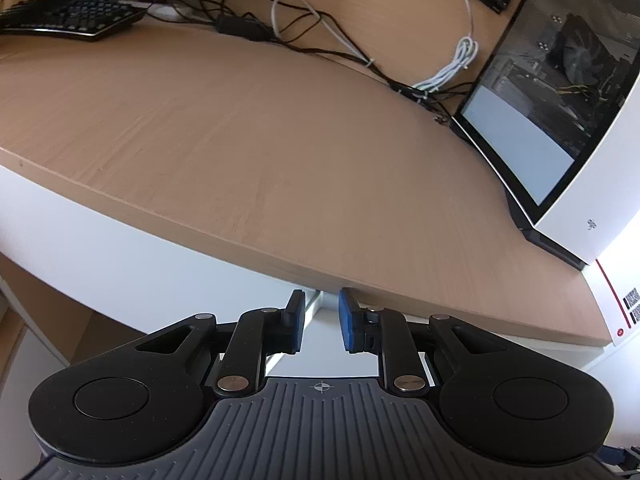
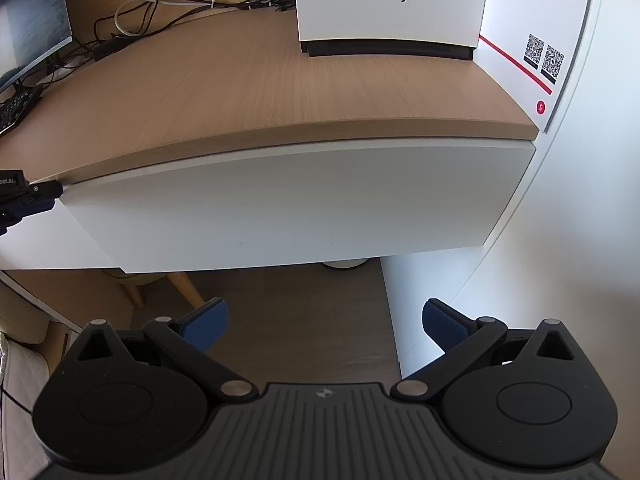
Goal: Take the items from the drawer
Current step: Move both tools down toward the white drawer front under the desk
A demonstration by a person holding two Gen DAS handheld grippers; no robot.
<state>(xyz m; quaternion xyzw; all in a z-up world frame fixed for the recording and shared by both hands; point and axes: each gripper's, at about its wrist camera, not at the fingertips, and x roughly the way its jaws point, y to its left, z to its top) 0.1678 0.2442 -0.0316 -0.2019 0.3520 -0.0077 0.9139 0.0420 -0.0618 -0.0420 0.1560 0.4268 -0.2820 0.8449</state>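
Observation:
The white drawer front (image 2: 300, 208) sits under the wooden desk top (image 2: 280, 92); I cannot see inside it. My left gripper (image 1: 320, 304) is at the drawer front's upper left corner, just below the desk edge, its blue pads (image 1: 348, 320) drawn close on the white panel edge (image 1: 320, 344). In the right wrist view the left gripper (image 2: 40, 194) shows as a dark tip touching that corner. My right gripper (image 2: 326, 312) hangs open below and in front of the drawer, over the floor, with nothing between its fingers.
A white PC case (image 2: 388, 0) with a glass side (image 1: 560, 100) stands at the desk's back right, beside a white box with a red stripe (image 2: 532, 40). A keyboard (image 1: 68, 16) and cables (image 1: 320, 28) lie at the back left. A wooden chair leg (image 2: 184, 284) stands under the desk.

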